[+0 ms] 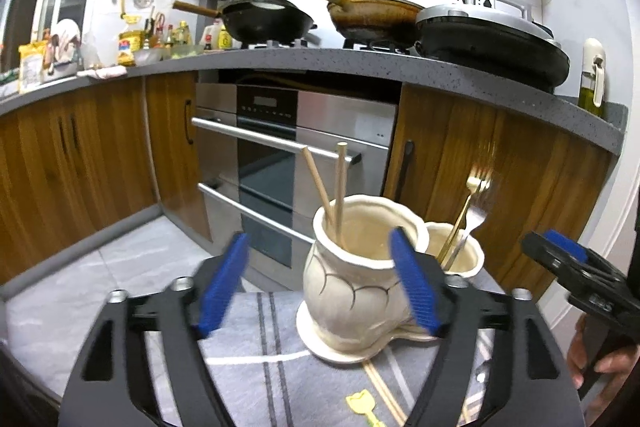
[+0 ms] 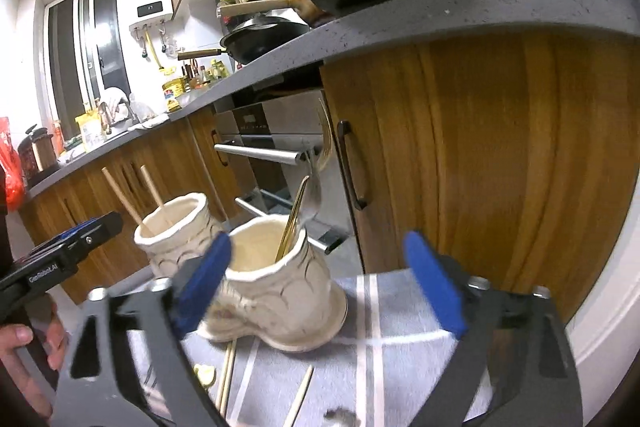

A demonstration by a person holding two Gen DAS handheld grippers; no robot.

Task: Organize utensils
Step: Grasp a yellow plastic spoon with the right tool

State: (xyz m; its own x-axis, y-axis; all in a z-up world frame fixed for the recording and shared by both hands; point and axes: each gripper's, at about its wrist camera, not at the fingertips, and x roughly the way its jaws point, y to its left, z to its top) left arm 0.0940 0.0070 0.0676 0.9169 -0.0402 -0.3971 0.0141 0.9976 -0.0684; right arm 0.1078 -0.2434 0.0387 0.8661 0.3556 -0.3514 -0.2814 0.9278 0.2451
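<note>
A cream ceramic holder has two cups on one base. The near cup (image 1: 352, 267) holds two wooden chopsticks (image 1: 340, 187). The far cup (image 1: 460, 251) holds a gold fork and a silver fork (image 1: 474, 215). In the right wrist view the fork cup (image 2: 280, 275) is nearest and the chopstick cup (image 2: 180, 227) stands behind it. More chopsticks (image 1: 384, 391) and a small yellow utensil (image 1: 362, 405) lie on the grey striped cloth (image 1: 256, 367). My left gripper (image 1: 320, 291) is open and empty just before the holder. My right gripper (image 2: 320, 291) is open and empty around the fork cup.
The holder stands on a cloth-covered table (image 2: 400, 327) facing wooden cabinets (image 1: 480, 167) and a steel oven (image 1: 280, 155). Above them a grey counter (image 1: 360, 67) carries woks and a black griddle. Loose chopsticks (image 2: 228, 375) lie near the front of the cloth.
</note>
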